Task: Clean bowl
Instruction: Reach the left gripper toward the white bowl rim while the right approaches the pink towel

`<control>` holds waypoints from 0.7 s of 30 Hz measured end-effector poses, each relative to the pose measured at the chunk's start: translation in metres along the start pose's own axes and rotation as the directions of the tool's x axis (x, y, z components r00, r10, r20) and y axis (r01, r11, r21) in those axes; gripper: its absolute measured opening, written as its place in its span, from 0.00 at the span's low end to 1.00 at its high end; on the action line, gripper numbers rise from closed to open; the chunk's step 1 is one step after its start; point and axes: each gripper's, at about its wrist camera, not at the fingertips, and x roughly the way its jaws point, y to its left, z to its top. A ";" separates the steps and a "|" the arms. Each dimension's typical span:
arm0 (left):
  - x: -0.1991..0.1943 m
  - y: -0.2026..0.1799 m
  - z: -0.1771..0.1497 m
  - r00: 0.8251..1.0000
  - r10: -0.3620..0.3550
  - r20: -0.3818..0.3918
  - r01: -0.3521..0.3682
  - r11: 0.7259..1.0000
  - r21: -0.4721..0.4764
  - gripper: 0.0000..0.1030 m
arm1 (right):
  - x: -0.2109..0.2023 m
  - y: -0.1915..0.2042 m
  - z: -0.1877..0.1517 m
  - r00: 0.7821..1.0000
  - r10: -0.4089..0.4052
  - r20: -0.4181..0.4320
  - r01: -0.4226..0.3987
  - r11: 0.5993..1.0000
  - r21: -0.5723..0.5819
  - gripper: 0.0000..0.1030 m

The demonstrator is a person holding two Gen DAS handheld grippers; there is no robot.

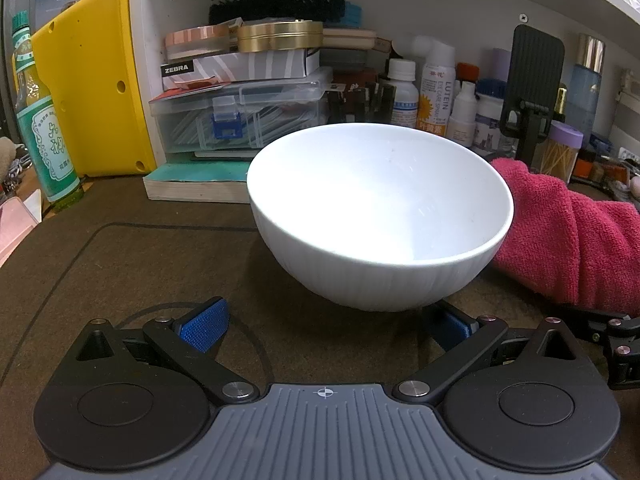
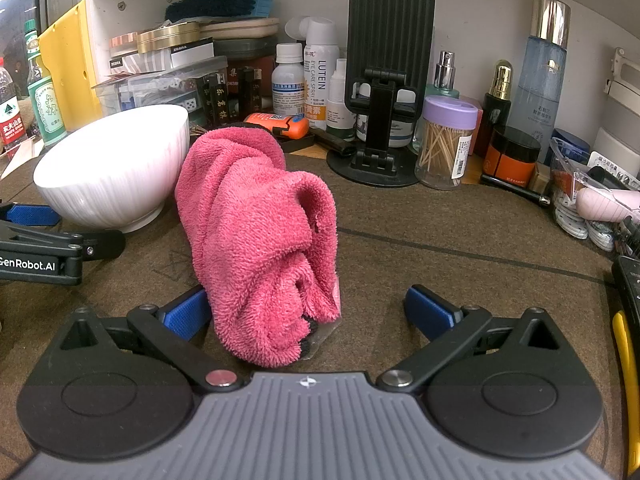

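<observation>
A white ribbed bowl [image 1: 380, 216] stands upright on the brown mat, just ahead of my left gripper [image 1: 326, 328], which is open and empty with its blue pads near the bowl's base. The bowl also shows in the right wrist view [image 2: 116, 168]. A crumpled pink towel [image 2: 260, 232] lies right of the bowl, touching it, and shows in the left wrist view [image 1: 568, 232]. My right gripper [image 2: 308, 312] is open, with the towel's near end between its pads, against the left pad [image 2: 184, 312]. The left gripper shows at the right wrist view's left edge [image 2: 32, 216].
A shelf at the back is crowded with boxes [image 1: 240, 92], bottles [image 2: 320, 76], a black phone stand [image 2: 384, 80] and a toothpick jar [image 2: 444, 144]. A yellow bin [image 1: 92, 92] and green bottle [image 1: 40, 120] stand at left. Clutter lines the right edge [image 2: 592, 204].
</observation>
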 end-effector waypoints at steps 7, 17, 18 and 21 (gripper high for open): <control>0.001 0.020 -0.012 0.997 -0.071 -0.040 0.072 0.997 0.019 1.00 | 0.000 0.001 -0.002 1.000 0.000 0.000 0.000 1.000 0.002 1.00; -0.021 0.070 -0.021 0.913 -0.408 0.010 0.393 0.870 -0.298 1.00 | -0.005 -0.004 -0.001 1.000 0.016 0.007 -0.016 0.999 0.030 1.00; -0.025 0.078 -0.020 0.902 -0.429 0.043 0.414 0.833 -0.368 1.00 | -0.007 -0.006 -0.002 0.999 0.016 0.030 -0.017 0.999 0.041 1.00; -0.022 0.091 -0.002 0.878 -0.478 0.018 0.416 0.744 -0.523 1.00 | -0.008 -0.010 -0.003 0.999 0.016 0.041 -0.018 0.998 0.054 1.00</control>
